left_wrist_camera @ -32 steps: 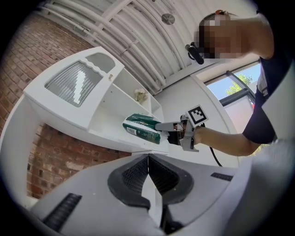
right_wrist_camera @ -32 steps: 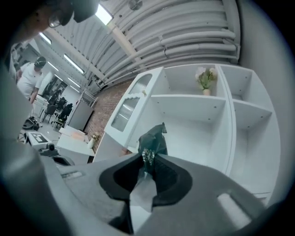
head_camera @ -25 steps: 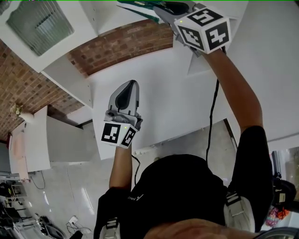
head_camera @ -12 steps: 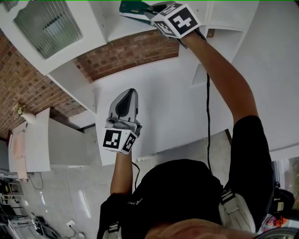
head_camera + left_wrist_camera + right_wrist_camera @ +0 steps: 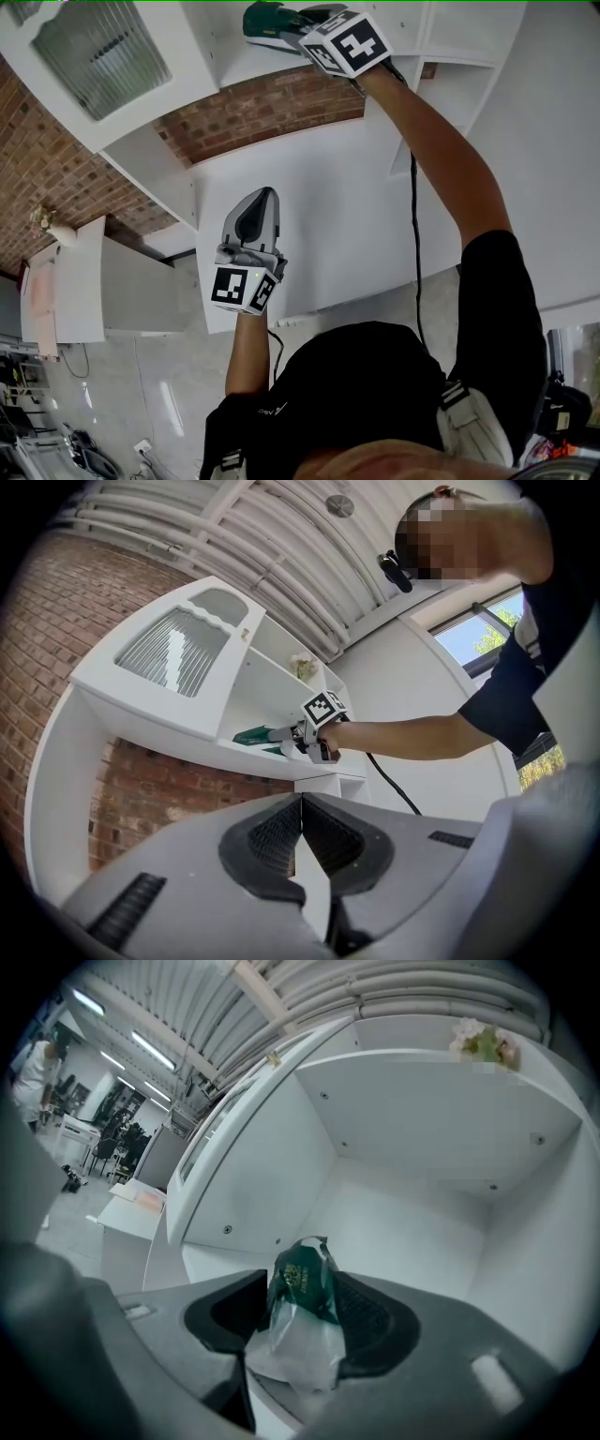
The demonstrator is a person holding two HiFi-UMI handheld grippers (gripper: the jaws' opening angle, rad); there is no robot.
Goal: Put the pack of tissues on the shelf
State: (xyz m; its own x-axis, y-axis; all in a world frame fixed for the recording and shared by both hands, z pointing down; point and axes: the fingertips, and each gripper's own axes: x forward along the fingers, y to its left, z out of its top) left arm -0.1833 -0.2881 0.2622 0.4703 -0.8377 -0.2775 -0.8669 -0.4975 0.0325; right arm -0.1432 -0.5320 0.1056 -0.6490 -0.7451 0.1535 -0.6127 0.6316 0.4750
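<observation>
Tissues (image 5: 265, 21) are at the front edge of the upper shelf (image 5: 281, 64), standing upright between the jaws of my right tongs (image 5: 302, 1288), which are opening around them. My left tongs (image 5: 300, 808) hang lower, well apart, jaws closed on nothing.

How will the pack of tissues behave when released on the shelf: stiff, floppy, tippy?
Probably soft and floppy: the pack of tissues looks crumpled in the right claw, whose jaws are opening around it. Its thin glossy wrapper suggests it's light and may slide on the white shelf.
</observation>
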